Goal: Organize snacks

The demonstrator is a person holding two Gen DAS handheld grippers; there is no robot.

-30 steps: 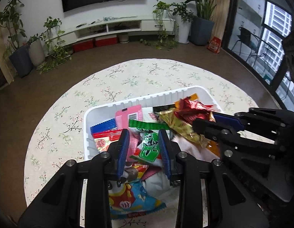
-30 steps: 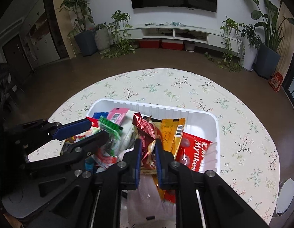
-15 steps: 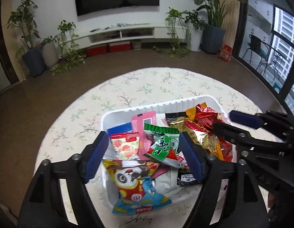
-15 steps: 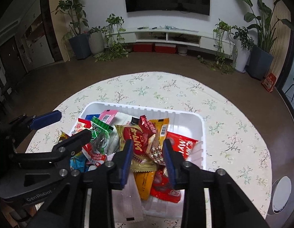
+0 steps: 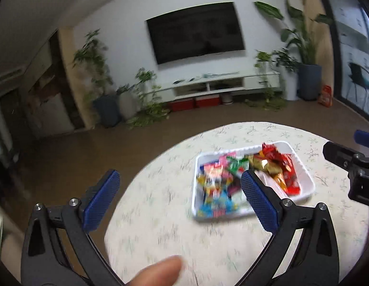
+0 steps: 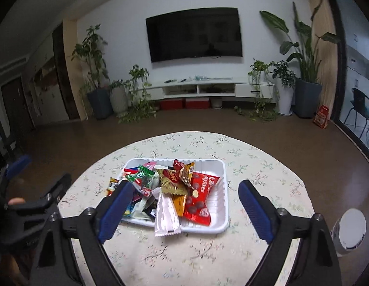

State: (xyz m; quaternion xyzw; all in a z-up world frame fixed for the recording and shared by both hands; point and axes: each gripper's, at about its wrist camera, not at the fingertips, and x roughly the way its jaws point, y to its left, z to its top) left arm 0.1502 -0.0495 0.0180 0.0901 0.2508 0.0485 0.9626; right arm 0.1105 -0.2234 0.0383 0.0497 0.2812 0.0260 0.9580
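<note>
The left gripper (image 5: pixel 179 193) is opening, its jaws wide apart with nothing between them; the tray (image 5: pixel 306 178) lies ahead of its right finger. The right gripper (image 6: pixel 184 199) is opening too and is empty, and the tray (image 6: pixel 222 190) with the snacks (image 6: pixel 182 186) sits ahead between its fingers. I judge the snacks are all gathered in the tray and the task is near its end. A white packet (image 6: pixel 166 217) hangs over the near rim, so the next move may be to push it in. The round table (image 6: pixel 268 186) has a flowered cloth; beyond are a TV (image 6: pixel 195 34), a low shelf and potted plants
</note>
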